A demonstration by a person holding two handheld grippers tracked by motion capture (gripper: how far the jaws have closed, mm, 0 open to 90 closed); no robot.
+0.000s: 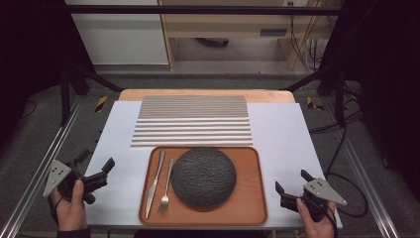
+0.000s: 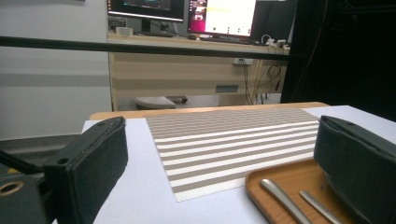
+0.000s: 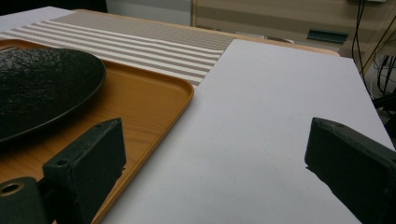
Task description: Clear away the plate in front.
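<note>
So from the high view, the left gripper (image 1: 95, 168) sits off the left side of the orange wooden tray (image 1: 250, 208), jaws spread wide, holding nothing. The right gripper (image 1: 292, 181) is off the tray's right side, also spread and empty. On the tray: a round black plate (image 1: 203, 176) with a rough, pebbly surface, with a metal knife (image 1: 155, 182) and fork (image 1: 166, 188) just left of it.

Left gripper view: black padded jaws wide apart, the knife (image 2: 282, 199) and fork (image 2: 322, 206) handles between them, and the beige-and-white striped placemat (image 2: 233, 144) beyond.

Right gripper view: jaws released over the white table cover (image 3: 261, 126), plate (image 3: 42, 88) and tray (image 3: 140, 98) at left.
</note>
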